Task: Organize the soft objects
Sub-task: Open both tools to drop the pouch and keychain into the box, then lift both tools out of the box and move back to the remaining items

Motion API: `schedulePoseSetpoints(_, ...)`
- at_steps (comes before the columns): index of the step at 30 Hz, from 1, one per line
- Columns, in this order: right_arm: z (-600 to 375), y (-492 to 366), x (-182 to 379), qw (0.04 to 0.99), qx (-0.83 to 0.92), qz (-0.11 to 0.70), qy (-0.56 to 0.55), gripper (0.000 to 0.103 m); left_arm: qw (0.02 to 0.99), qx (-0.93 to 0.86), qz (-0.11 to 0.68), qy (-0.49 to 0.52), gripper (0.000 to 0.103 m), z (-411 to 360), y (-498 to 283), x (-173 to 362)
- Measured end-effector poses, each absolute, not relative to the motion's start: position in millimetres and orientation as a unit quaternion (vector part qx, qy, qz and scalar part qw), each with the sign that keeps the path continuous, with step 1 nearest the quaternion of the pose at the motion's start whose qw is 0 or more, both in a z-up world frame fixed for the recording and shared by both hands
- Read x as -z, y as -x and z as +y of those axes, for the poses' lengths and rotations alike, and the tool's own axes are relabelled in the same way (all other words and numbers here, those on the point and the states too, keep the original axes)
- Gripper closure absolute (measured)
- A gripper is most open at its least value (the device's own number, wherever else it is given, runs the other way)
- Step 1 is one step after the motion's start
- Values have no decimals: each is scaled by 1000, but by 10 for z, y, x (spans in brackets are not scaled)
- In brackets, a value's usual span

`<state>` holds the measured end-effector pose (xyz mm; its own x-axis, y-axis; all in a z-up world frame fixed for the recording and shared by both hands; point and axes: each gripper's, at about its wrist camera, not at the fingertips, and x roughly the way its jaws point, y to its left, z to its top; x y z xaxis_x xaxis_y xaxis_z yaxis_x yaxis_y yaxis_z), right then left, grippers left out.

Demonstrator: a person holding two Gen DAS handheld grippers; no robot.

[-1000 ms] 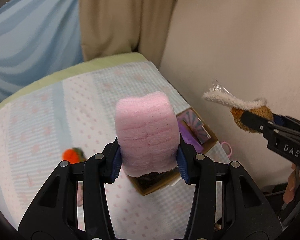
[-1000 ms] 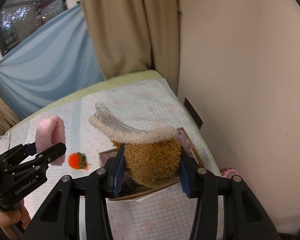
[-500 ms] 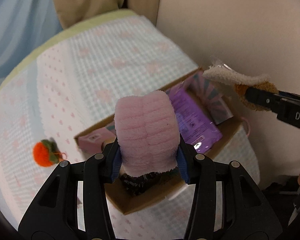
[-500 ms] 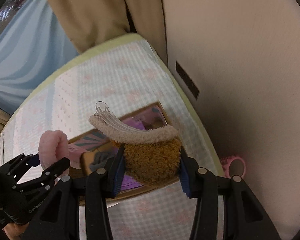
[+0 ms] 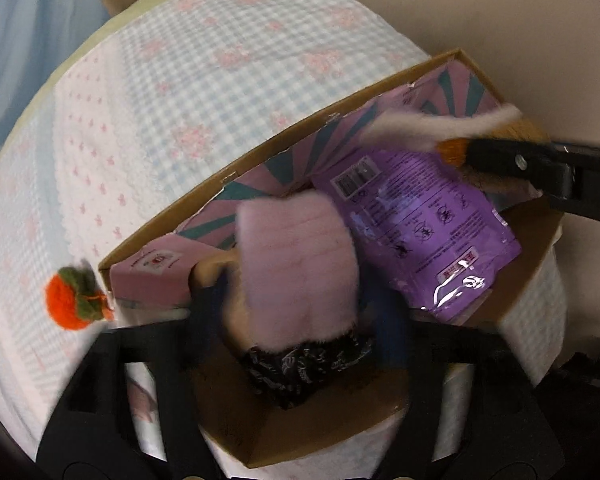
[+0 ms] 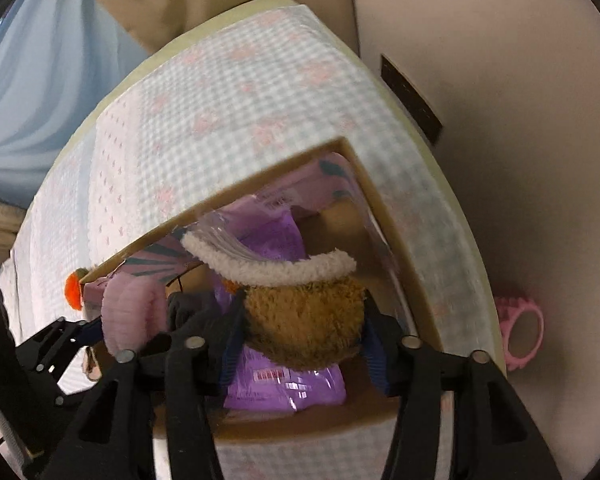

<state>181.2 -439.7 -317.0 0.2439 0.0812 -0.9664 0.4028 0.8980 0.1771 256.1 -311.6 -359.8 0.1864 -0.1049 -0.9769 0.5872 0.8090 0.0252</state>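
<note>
Over an open cardboard box [image 5: 260,152] on the bed, my left gripper [image 5: 304,304] points down. Its jaws are opening, blurred and spread clear of a pink fluffy object [image 5: 296,268] that is still between them, above a black patterned cloth [image 5: 304,364]. In the right wrist view my right gripper [image 6: 304,344] is over the same box [image 6: 380,200]; its jaws are opening too, and the blue pads [image 6: 374,348] stand just off a brown plush with white trim [image 6: 304,320]. That plush and the right gripper [image 5: 540,164] show at the upper right of the left wrist view.
The box also holds a purple pouch [image 5: 420,220] and a pink carton [image 5: 152,272]. An orange knitted toy [image 5: 72,300] lies on the checked bed cover [image 5: 220,60] left of the box. A pink ring [image 6: 520,328] sits by the wall beyond the bed edge.
Both grippers have come down from above the bed until they are over the box and tilted steeply downward. Both sets of jaws have spread off the soft objects they were clamping.
</note>
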Motion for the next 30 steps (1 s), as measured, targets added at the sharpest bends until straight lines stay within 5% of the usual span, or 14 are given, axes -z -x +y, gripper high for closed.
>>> schedulePoseSetpoints(1,-4371,-1872,3203,768,100,603,-191,32,749,230,583,-214,0,-3119,-2526,3574)
schedulePoseSetpoints(2,-4345,-1915,3221,775,93,598,-183,4,750,234,578,-220,0,-3110,-2510,3571)
schedulePoseSetpoints(3,-4333,-1936,3238,777,88,596,-181,0,748,237,578,-223,0,-3107,-2499,3572)
schedulePoseSetpoints(18,-4210,-1879,3133,787,79,589,-165,0,757,237,577,-193,0,-2896,-2422,3335)
schedulePoseSetpoints(30,-3921,-1658,2300,820,87,549,-134,0,796,246,533,-149,0,-2548,-2142,2543)
